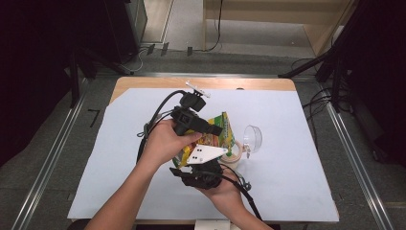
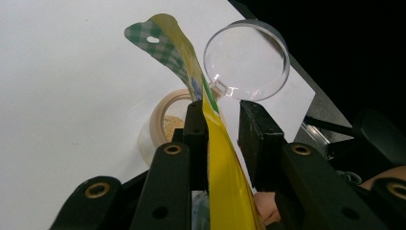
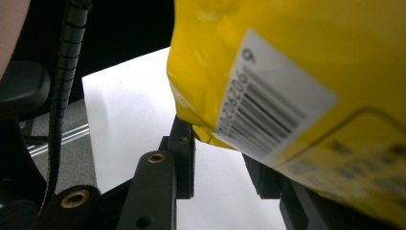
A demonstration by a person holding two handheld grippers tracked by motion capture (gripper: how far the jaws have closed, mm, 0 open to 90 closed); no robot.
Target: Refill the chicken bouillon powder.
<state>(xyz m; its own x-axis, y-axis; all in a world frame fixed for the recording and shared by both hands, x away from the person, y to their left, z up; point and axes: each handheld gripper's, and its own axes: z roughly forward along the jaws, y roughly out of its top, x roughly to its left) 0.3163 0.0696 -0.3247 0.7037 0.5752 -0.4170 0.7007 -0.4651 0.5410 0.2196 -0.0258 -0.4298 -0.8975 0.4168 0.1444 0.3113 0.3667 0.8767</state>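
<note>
Your left gripper (image 2: 218, 120) has the yellow bag (image 2: 218, 158) running between its jaws, flat against the left pad with a gap to the right one, so you cannot tell whether it pinches. The bag's green-checked top stands above the jar (image 2: 165, 125) of grains, just left of the clear lid (image 2: 246, 60). Your right gripper (image 3: 218, 158) meets the bag's lower corner; its grip is unclear. A barcode label (image 3: 273, 105) shows there, digits unreadable.

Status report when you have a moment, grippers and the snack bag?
Left gripper and right gripper both on the yellow bag, held above the table. Open jar sits beneath, its clear lid alongside. Nothing in the way.
</note>
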